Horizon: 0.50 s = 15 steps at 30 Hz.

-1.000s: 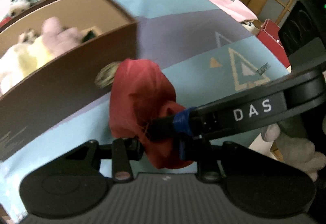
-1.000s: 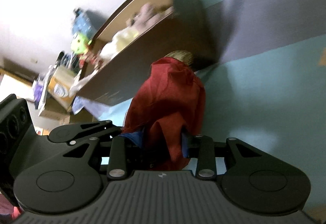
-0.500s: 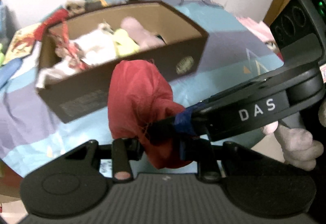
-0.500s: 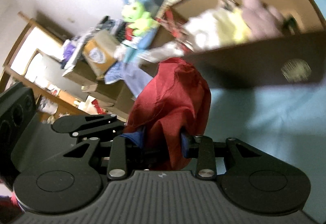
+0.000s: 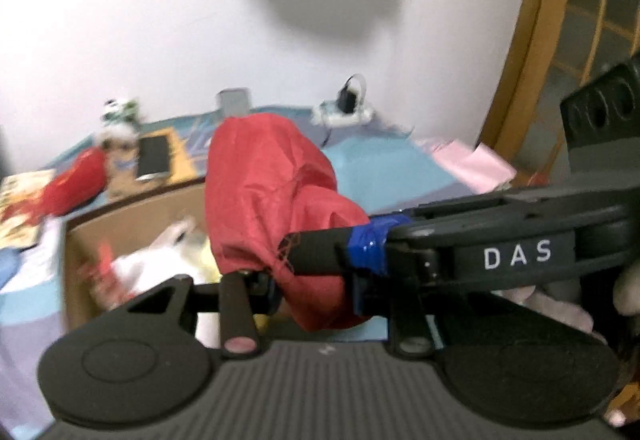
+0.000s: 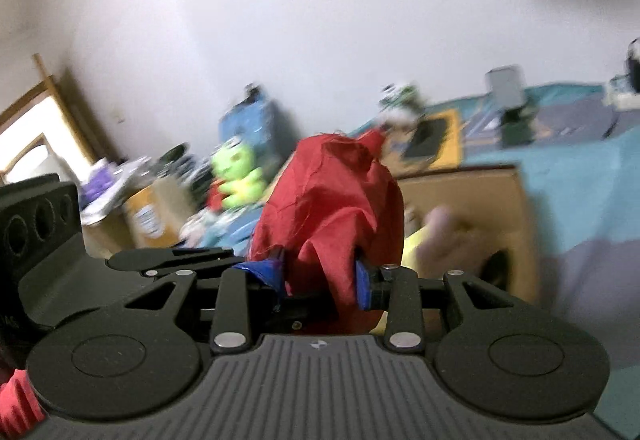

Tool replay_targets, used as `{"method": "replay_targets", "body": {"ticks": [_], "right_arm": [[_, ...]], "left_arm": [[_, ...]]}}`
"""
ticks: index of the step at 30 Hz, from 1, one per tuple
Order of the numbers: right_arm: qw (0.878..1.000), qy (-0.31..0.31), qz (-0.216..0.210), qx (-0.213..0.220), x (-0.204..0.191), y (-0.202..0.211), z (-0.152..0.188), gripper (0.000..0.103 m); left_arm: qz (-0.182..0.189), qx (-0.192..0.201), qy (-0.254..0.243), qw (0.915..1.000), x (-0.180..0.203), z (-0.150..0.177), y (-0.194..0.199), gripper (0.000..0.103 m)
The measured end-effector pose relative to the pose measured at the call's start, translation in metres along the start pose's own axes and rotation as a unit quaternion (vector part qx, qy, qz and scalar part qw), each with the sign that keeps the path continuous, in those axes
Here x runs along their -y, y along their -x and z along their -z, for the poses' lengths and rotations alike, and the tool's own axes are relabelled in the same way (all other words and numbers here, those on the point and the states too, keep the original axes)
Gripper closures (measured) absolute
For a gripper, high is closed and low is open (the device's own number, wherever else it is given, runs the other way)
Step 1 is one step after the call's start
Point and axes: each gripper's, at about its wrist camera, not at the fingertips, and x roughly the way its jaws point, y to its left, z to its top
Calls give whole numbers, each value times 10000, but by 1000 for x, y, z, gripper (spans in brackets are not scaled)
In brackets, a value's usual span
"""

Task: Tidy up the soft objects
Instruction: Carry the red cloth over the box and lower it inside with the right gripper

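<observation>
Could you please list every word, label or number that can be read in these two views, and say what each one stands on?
"DAS": white letters on the black arm of the right gripper, seen in the left wrist view as it crosses in to grip the red cloth bundle.
Label on the small carton at the left of the right wrist view: too blurred to read.
Print on the colourful booklet at the left edge of the left wrist view: too blurred to read.

One red cloth bundle (image 5: 272, 199), one cardboard box (image 5: 132, 215), two grippers (image 5: 312, 280) (image 6: 320, 276).

Cloth bundle (image 5: 272, 199) before box (image 5: 136, 215)
</observation>
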Motion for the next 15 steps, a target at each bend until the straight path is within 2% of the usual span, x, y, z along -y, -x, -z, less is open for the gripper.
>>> {"method": "replay_targets", "body": {"ticks": [5,9,13,15], "right_arm": [[9974,93,650,308,31,-1,-20,86],[9938,213,1062,252,55,-13,-24,86],[9894,337,1411,100,81,-28,-23,86],[9884,277,1495,-25,95,-37,-22,85]], "left_arm": [[471,25,266,9985,-6,-16,-58,80],[753,-190,641,9949,-15,-14,-101,80],[795,-519,947,9910,-19,-7,-134,80],[672,-688,1039,9899,-20,-2,-146,77]]}}
